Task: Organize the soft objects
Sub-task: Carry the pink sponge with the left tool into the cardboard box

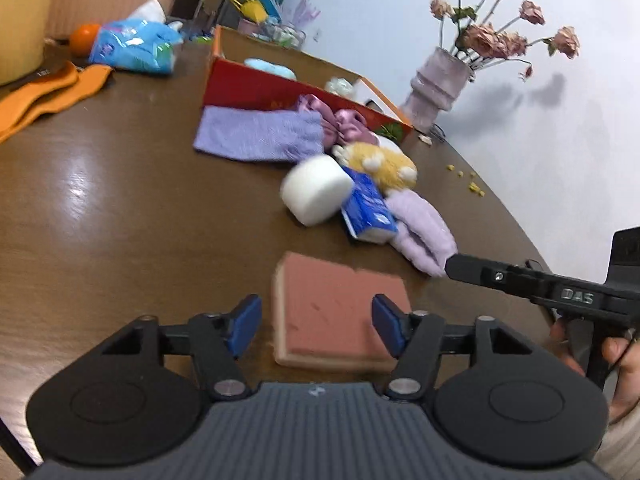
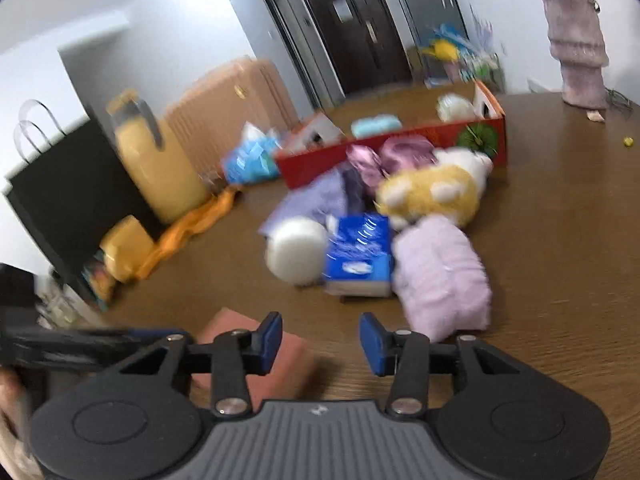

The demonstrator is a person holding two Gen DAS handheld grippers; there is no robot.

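A pink sponge block [image 1: 340,312] lies flat on the brown table [image 1: 120,220], between the open blue pads of my left gripper [image 1: 316,326], which do not press on it. My right gripper [image 2: 322,344] is open and empty, its tip [image 1: 452,266] just short of a lilac fluffy cloth [image 2: 440,276]. Beyond lie a white foam roll [image 1: 316,190], a blue tissue pack [image 1: 368,208], a yellow-and-white plush toy [image 1: 384,164], a pink satin bow [image 1: 336,124] and a purple cloth [image 1: 256,134]. Behind them a red box [image 1: 256,88] holds a light blue soft item [image 1: 268,66].
A vase of dried flowers [image 1: 440,84] stands by the wall at the back right. An orange cloth [image 1: 44,100], a blue packet [image 1: 136,46], a yellow jug [image 2: 160,160] and a black paper bag [image 2: 72,192] crowd the table's left side. Yellow crumbs [image 1: 474,186] lie near the right edge.
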